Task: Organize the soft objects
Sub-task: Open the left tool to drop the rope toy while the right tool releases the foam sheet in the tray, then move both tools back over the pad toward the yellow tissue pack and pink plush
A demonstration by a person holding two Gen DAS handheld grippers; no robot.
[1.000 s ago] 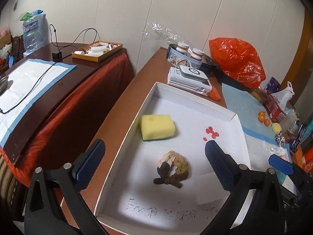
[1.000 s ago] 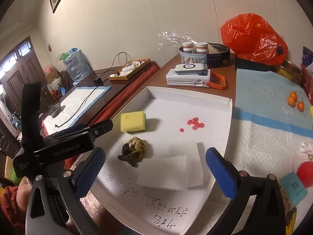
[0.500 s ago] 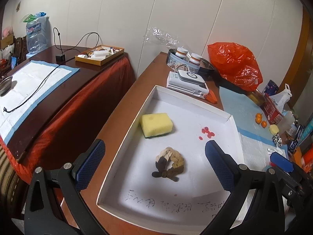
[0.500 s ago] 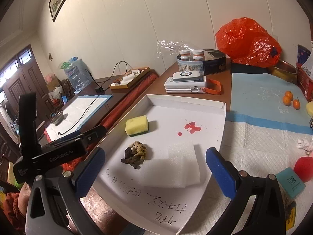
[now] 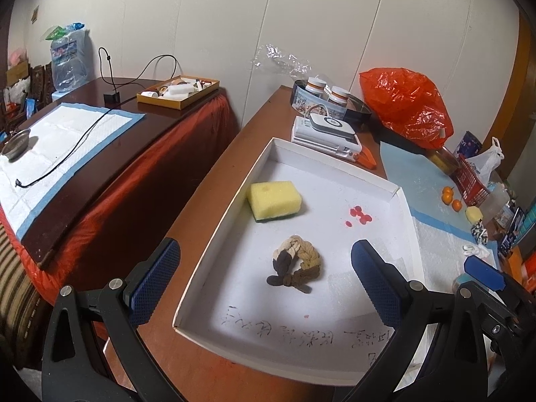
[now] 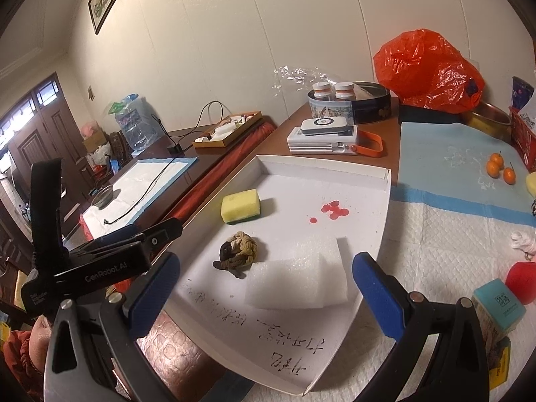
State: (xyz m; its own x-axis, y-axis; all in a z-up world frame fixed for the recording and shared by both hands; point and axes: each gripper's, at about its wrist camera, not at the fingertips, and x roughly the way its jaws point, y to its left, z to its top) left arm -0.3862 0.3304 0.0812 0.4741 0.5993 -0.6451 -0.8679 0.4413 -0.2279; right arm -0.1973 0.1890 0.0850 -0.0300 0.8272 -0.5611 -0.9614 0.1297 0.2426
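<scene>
A shallow white box [image 5: 231, 207] [image 6: 385, 201] lies on the table. In it are a yellow sponge [image 5: 274, 199] [image 6: 240, 205], a braided brown and beige rope toy [image 5: 296, 263] [image 6: 238, 254] and white foam sheets [image 6: 298, 273]. My left gripper [image 5: 264, 281] is open and empty, held above the box's near edge. My right gripper [image 6: 266, 284] is open and empty, above the foam sheets. The left gripper's body [image 6: 100, 261] shows at the left of the right wrist view.
Right of the box on a padded mat [image 6: 452, 234] lie a red ball [image 6: 521, 281], a teal box [image 6: 499, 303], a white soft item [image 6: 524, 239] and small oranges [image 6: 500, 167]. Behind stand a stacked device [image 5: 326, 134], a tin [image 6: 351, 104] and an orange bag [image 6: 428, 70].
Both grippers have pulled back and up from the box, so it looks smaller and farther. Both stay open. The objects in the box have not moved.
</scene>
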